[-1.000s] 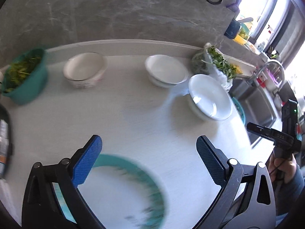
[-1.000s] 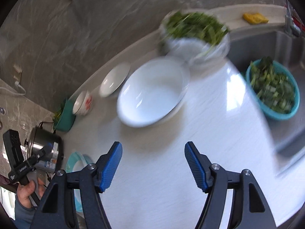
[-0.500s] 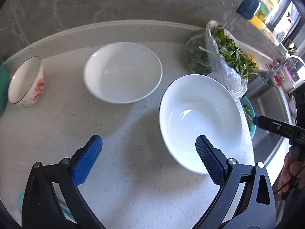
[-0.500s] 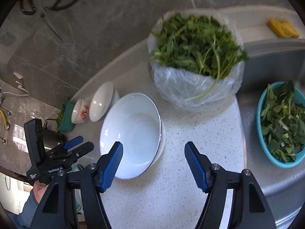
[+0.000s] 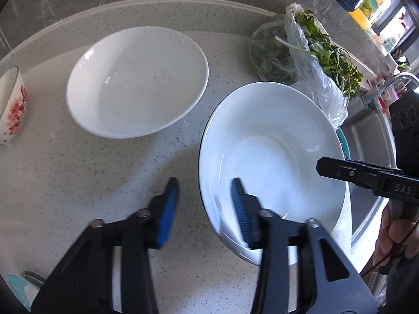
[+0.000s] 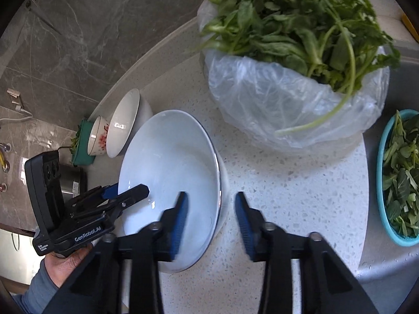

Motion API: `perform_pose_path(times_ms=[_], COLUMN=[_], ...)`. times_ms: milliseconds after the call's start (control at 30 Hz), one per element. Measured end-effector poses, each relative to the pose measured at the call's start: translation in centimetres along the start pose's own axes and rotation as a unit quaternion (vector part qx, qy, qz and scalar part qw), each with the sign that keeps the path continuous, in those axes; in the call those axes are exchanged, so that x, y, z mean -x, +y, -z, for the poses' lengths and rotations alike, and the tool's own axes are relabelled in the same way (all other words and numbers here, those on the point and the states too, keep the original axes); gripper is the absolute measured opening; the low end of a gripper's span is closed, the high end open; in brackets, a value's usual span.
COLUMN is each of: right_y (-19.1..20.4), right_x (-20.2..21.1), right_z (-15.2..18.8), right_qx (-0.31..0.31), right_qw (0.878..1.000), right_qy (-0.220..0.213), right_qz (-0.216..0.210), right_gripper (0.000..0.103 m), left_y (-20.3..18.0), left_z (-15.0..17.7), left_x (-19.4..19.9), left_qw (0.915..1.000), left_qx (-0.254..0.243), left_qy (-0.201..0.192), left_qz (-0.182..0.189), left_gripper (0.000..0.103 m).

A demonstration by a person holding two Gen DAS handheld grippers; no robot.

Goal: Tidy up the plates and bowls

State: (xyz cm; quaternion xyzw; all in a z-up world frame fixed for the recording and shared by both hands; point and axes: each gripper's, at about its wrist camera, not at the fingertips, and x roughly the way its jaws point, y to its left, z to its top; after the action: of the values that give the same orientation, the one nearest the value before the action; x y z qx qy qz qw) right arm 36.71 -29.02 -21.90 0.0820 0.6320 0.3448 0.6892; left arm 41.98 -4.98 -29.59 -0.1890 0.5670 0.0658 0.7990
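Note:
A large white bowl (image 5: 275, 162) sits on the speckled counter near the sink. My left gripper (image 5: 205, 204) straddles its near-left rim, half closed, with one blue finger inside and one outside. My right gripper (image 6: 211, 217) straddles the opposite rim of the same bowl (image 6: 170, 167) in the same way, half closed. A second white bowl (image 5: 136, 81) sits behind to the left. A small bowl with red flowers (image 5: 13, 107) stands at the far left. Both also show in the right wrist view: the white bowl (image 6: 123, 123) and the flowered bowl (image 6: 98, 136).
A plastic bag of leafy greens (image 6: 293, 60) stands right behind the large bowl. A teal basket of greens (image 6: 398, 178) sits in the sink at the right. A green tub (image 6: 81, 144) and a metal cooker (image 6: 72, 180) stand at the far left. A teal plate edge (image 5: 23, 287) shows at the bottom left.
Both grippers moved in onto the large white bowl from opposite sides, and their jaws narrowed from wide open to half closed around its rim.

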Motion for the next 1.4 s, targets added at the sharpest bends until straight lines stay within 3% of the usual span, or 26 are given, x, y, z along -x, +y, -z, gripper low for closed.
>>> perform_pose_path(times_ms=[67, 100, 267, 667, 1033, 1400], right_y=[0.1, 0.0, 0.2, 0.7, 2.6, 5.0], right_x=[-0.4, -0.3, -0.6, -0.6, 1.8, 7.8], right_z=[-0.1, -0.2, -0.1, 0.6, 1.6, 6.0], right_qx=[0.004, 0.004, 0.009, 0.018, 0.037, 0.051], right_qw=[1.000, 1.000, 1.000, 0.999, 0.999, 0.998], right_qy=[0.001, 0.000, -0.001, -0.002, -0.016, -0.026], right_qz=[0.013, 0.016, 0.021, 0.029, 0.032, 0.026], right_gripper=[0.022, 0.018, 0.017, 0.015, 0.015, 0.016], left_y=[0.2, 0.2, -0.1, -0.8, -2.1, -4.8], left_z=[-0.1, -0.2, -0.2, 0.1, 1.6, 7.1], left_x=[-0.4, -0.5, -1.5, -0.9, 3.1, 9.5], left_qw=[1.0000, 1.0000, 0.9999, 0.9999, 0.9996, 0.9987], left_qx=[0.001, -0.001, -0.001, -0.009, -0.017, -0.015], left_qy=[0.002, 0.002, 0.005, -0.005, -0.020, -0.027], left_qz=[0.003, 0.003, 0.012, 0.008, 0.013, 0.040], left_gripper=[0.029, 0.023, 0.011, 0.010, 0.010, 0.010])
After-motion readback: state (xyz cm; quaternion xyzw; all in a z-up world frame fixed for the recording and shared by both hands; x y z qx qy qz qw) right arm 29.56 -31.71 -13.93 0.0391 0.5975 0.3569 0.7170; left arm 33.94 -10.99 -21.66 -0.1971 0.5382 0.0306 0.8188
